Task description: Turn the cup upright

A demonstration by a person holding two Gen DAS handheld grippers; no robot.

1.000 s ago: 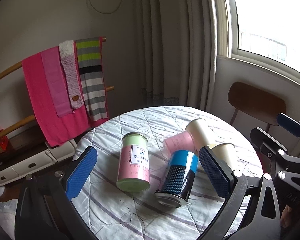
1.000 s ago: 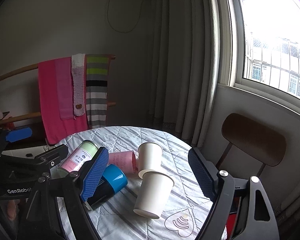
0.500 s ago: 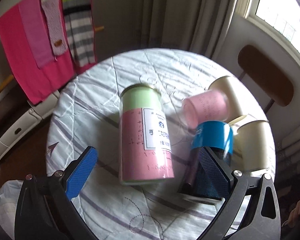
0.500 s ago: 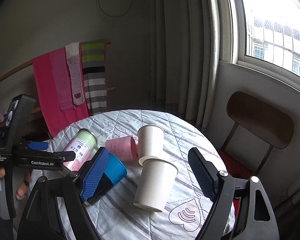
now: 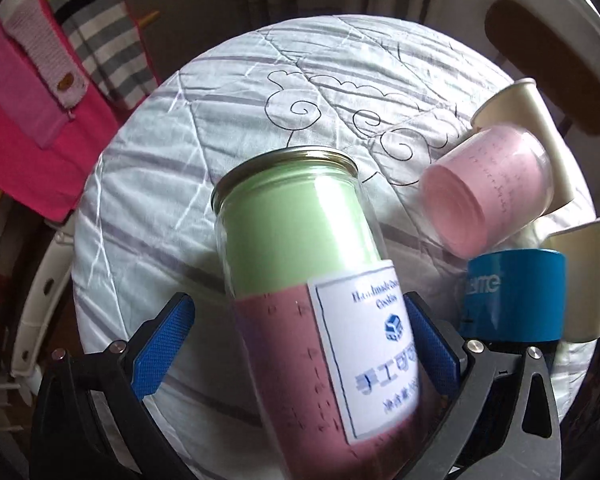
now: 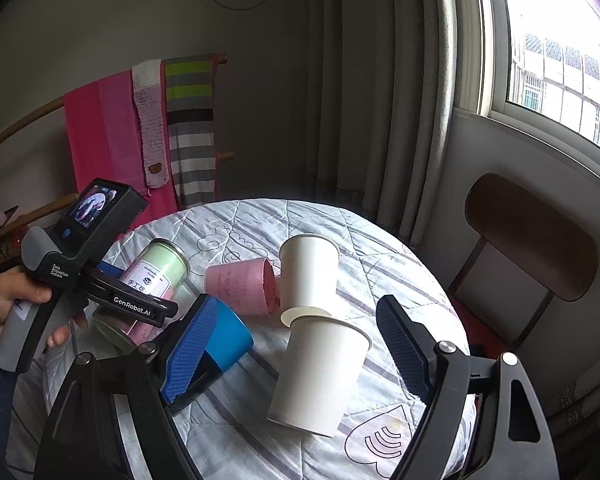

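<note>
A glass jar cup, green above and pink below with a white label, lies on its side on the round table. My left gripper is open with its blue pads on either side of the jar; the left pad stands clear of it. The jar also shows in the right wrist view, with the left gripper around it. My right gripper is open and empty above a white paper cup lying on its side.
A pink cup, a second white cup and a blue-and-black cup lie tipped together at the table's middle. A brown chair stands right of the table. Cloths hang on a rack behind.
My left gripper has moved down and forward until its open fingers straddle the green-and-pink jar. My right gripper has stayed nearly still above the white cups.
</note>
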